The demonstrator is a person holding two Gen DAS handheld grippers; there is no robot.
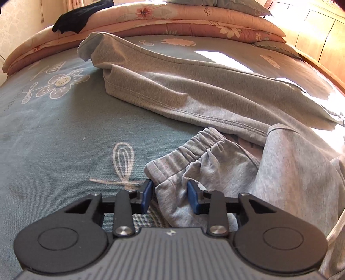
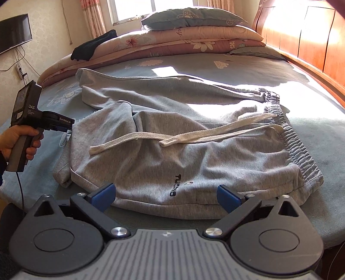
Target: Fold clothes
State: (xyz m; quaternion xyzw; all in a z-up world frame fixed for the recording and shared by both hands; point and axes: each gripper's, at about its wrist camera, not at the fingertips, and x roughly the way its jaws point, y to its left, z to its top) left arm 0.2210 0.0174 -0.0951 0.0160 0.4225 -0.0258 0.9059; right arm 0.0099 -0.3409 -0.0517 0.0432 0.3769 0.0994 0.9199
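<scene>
Grey sweatpants (image 2: pixel 172 159) are spread out on the bed (image 2: pixel 301 71), which has a blue-grey sheet with flower prints. In the right wrist view the long axis runs side to side: the elastic waistband (image 2: pixel 301 148) is at the right end and the legs stretch off to the left, with one leg angling back toward the stack of folded quilts (image 2: pixel 172 41) at the far end. The white drawstring (image 2: pixel 183 137) lies loose across the front, its ends pointing left. There's a small dark logo (image 2: pixel 174 185) near the edge closest to the camera.

Left tongs (image 1: pixel 170 193) are down at the cuff end (image 1: pixel 179 172) of the nearer leg. Bunched fabric sits between the blue pads (image 1: pixel 147 195), and they look clamped onto it, though I can't quite tell how firmly. From the right wrist view you can see a hand (image 2: pixel 20 140) holding that left tool at the left edge of the pants.

Right tongs (image 2: pixel 166 197) are spread wide, nothing in them, hovering just over the near edge of the pants by the logo.

A black piece of clothing (image 2: pixel 92 46) is draped on the quilts, and a pillow (image 2: pixel 189 18) sits on top.
</scene>
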